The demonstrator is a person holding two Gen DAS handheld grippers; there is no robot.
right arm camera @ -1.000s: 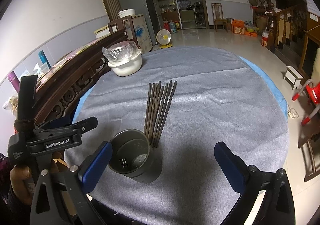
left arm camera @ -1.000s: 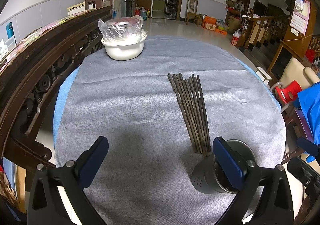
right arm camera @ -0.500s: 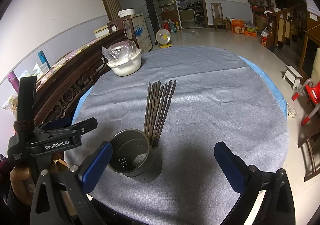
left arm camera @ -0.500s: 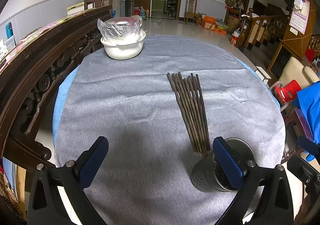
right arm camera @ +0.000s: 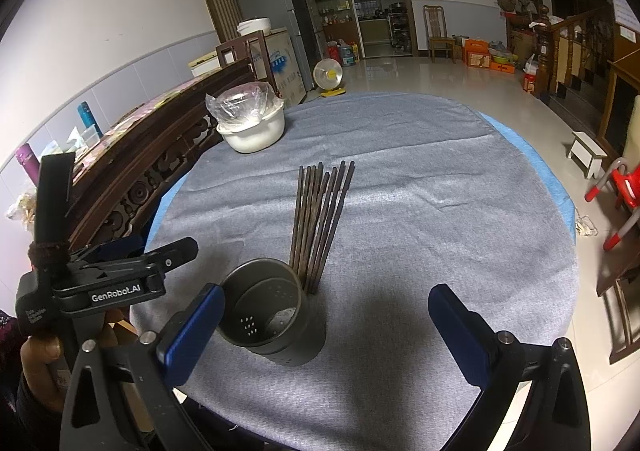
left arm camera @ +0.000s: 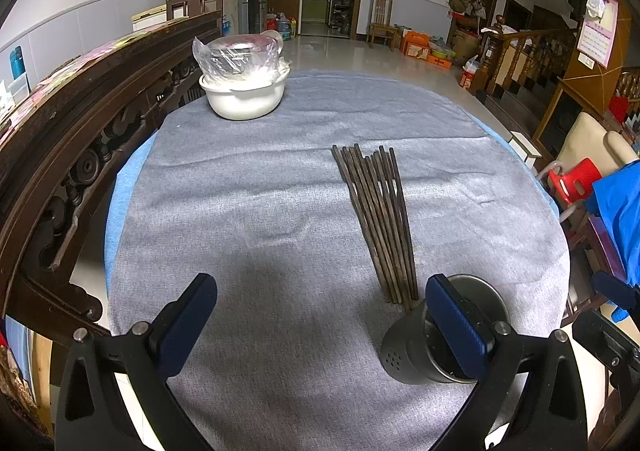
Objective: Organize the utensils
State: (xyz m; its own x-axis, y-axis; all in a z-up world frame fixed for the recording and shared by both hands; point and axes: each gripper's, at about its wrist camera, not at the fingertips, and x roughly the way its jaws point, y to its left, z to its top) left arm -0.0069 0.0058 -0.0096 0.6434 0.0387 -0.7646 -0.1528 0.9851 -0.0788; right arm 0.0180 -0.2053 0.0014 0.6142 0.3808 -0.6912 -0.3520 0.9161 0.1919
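Several dark chopsticks (left arm camera: 378,219) (right arm camera: 320,219) lie side by side on the grey cloth, their near ends touching a dark metal holder cup (left arm camera: 436,343) (right arm camera: 269,315) that stands upright with holes in its wall. My left gripper (left arm camera: 320,319) hangs open above the near cloth, its right finger in front of the cup. My right gripper (right arm camera: 326,327) is open too, with the cup just inside its left finger. Nothing is held by either. The left gripper's body (right arm camera: 100,283) shows at the left of the right wrist view, held by a hand.
A white bowl (left arm camera: 244,99) (right arm camera: 254,131) under clear plastic stands at the table's far left. A carved dark wooden bench back (left arm camera: 72,139) runs along the left edge. A red stool (left arm camera: 576,179) and chairs stand to the right. The round table (right arm camera: 460,211) has bare cloth around the chopsticks.
Both grippers have barely shifted; the view has crept slightly. Chopsticks, cup and bowl stay where they were.
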